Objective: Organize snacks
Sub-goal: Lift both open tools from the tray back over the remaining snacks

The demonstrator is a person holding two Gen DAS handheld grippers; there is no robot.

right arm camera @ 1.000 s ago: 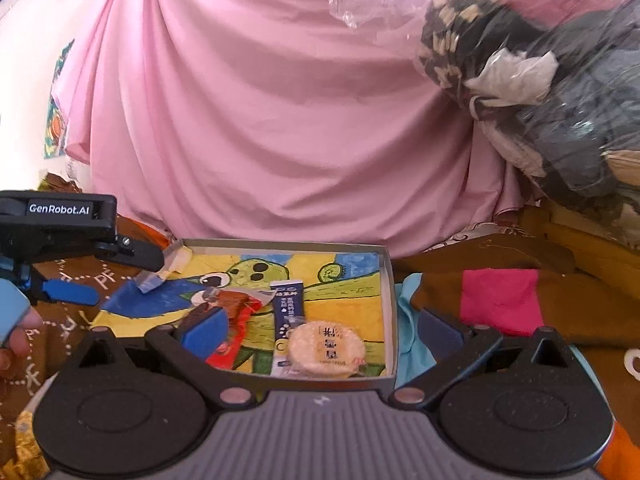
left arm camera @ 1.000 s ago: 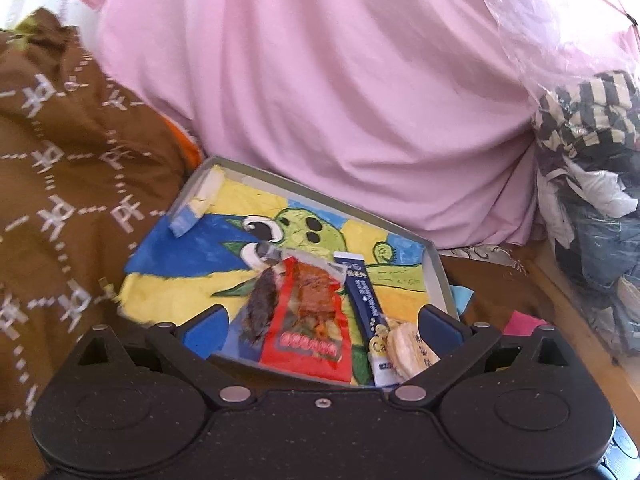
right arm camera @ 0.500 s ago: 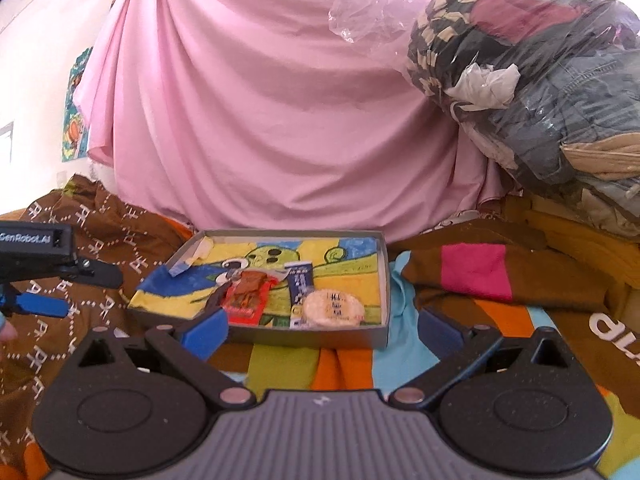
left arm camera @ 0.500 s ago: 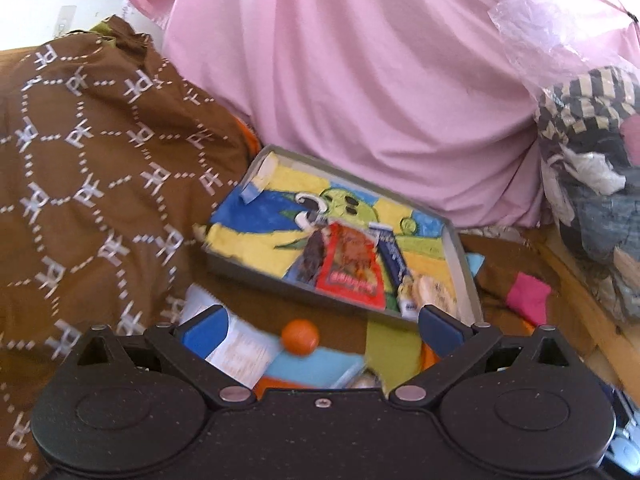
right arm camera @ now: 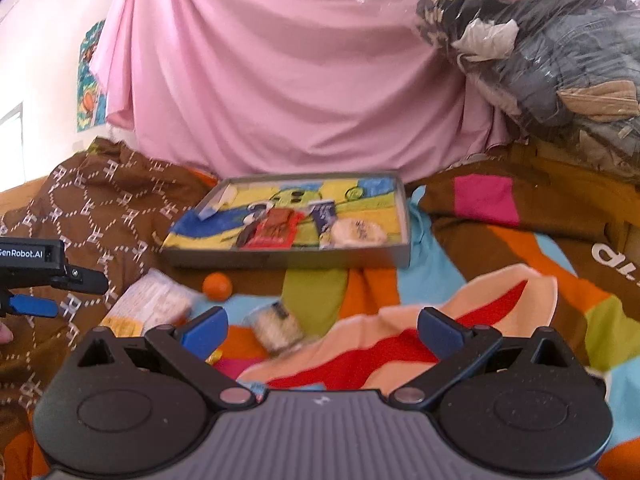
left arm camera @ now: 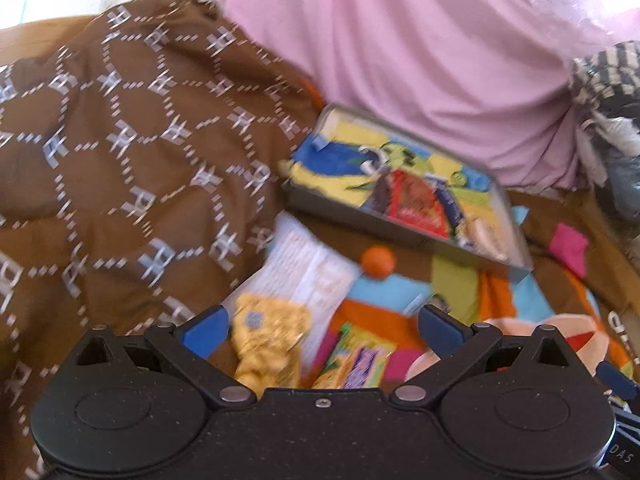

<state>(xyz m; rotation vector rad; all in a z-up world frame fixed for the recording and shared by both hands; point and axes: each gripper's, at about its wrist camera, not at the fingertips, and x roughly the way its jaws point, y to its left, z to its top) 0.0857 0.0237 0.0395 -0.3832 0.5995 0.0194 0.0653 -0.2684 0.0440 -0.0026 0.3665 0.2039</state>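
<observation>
Biggest thing I've got in view is the pink sheet [right arm camera: 296, 92] hanging at the far side, with the colourful striped blanket [right arm camera: 500, 280] spread below it and the brown patterned blanket [left arm camera: 132, 140] bunched on the left. The tray [right arm camera: 288, 258] sits far-centre holding a red packet [right arm camera: 276, 230], a blue stick pack [right arm camera: 322, 214] and a round rice cracker [right arm camera: 358, 232]. Nearer me lie the white-and-yellow snack bag [left arm camera: 292, 292], a small wrapped snack [right arm camera: 276, 326] and an orange ball [right arm camera: 217, 286], and both my left gripper [left arm camera: 320, 330] and right gripper [right arm camera: 320, 328] have their jaws wide with nothing in them.
</observation>
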